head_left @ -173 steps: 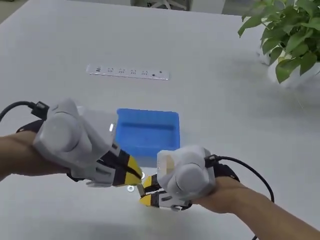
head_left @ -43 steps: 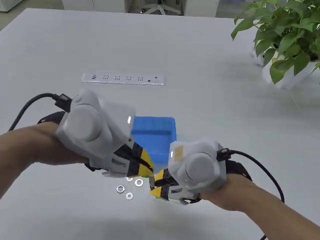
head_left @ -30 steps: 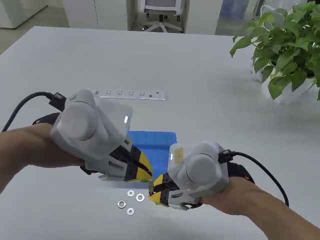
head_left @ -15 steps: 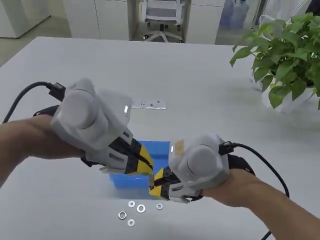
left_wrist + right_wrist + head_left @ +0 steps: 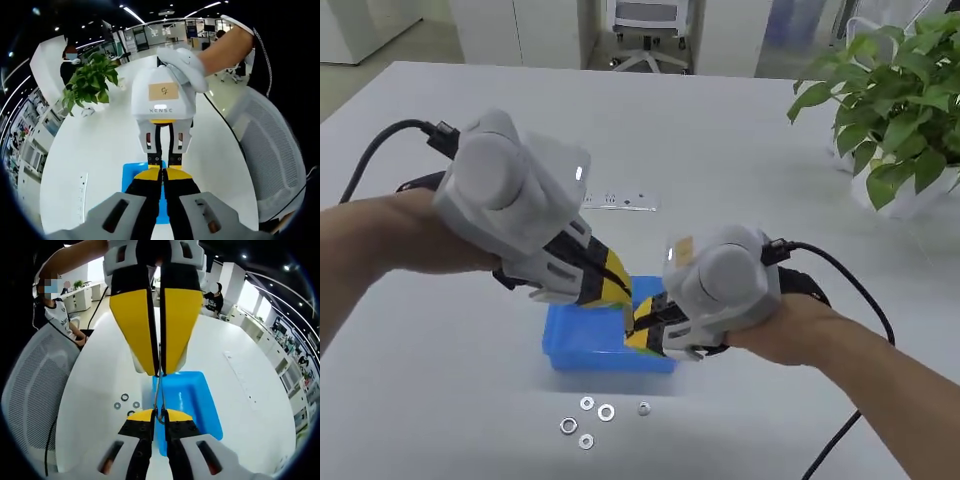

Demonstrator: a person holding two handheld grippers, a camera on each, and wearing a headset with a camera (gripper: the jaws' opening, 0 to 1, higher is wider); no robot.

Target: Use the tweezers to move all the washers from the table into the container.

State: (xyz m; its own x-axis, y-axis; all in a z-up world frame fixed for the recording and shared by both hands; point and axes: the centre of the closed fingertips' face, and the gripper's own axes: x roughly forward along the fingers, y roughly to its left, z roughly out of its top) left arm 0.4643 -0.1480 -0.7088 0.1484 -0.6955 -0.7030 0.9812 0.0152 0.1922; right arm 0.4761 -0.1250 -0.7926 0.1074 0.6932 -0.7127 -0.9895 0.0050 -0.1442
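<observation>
Tweezers (image 5: 158, 392) of thin metal sit clamped by left hand-held gripper (image 5: 618, 292) and right hand-held gripper (image 5: 638, 335) over blue plastic container (image 5: 590, 357), presumably for drop-in.

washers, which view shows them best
Head view: five washers lie unobstructed near the blue container. The right gripper view has some small beside its claw; the left gripper view faces the container.

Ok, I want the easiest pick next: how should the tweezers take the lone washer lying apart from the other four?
Pinch its rim with the tweezers, one tip through the hole, one outside. The lone washer lies flat on the table, so no edge sticks up: come down steeply from above, on the side away from the blue container, whose wall stands close by.
</observation>
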